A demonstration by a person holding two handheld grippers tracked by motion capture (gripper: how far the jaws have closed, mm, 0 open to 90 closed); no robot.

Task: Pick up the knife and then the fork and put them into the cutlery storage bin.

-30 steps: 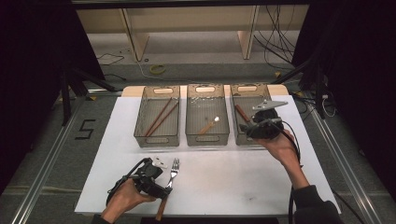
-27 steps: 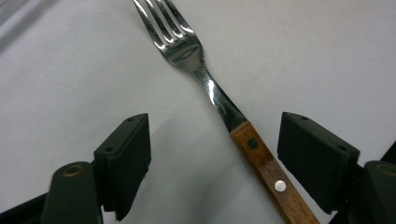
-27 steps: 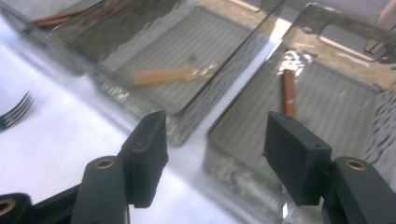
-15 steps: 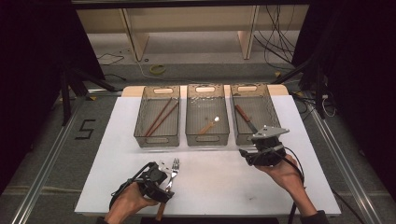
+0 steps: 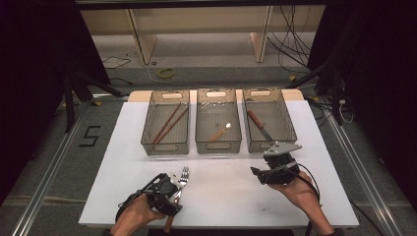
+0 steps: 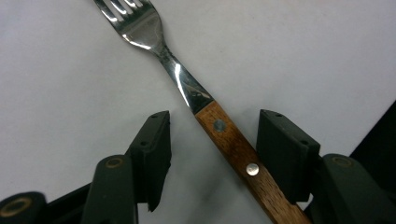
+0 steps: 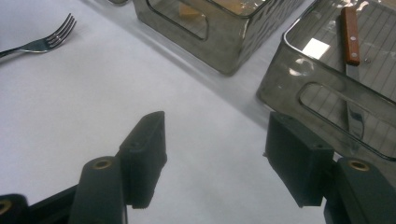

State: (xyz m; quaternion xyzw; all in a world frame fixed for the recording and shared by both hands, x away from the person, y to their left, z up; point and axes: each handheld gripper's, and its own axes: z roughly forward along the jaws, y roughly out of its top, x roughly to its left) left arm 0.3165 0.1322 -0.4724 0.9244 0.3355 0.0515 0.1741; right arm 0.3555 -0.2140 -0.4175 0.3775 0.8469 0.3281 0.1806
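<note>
- Your left gripper (image 5: 173, 192) sits low at the near edge of the white bench (image 5: 123, 162). Its fingers (image 6: 156, 149) have just been closing around the wooden handle of the fork (image 6: 187, 86), which lies flat between them; a gap shows on both sides, so nothing is pinched yet.
- The fork's tines point away from you, toward the bins.
- Your right gripper (image 5: 260, 173) hovers over bare bench just in front of the right bin, fingers (image 7: 147, 144) spread and holding nothing.
- Farther off, three clear bins stand side by side.
- The left bin (image 5: 166, 147) holds a pair of brown chopsticks (image 5: 169, 124) lying aslant.
- The middle bin (image 5: 218, 146) holds a spoon with a wooden handle (image 5: 220, 132).
- The right bin (image 5: 291, 129) holds a knife (image 5: 259, 125) with a wooden handle, blade toward you.
</note>
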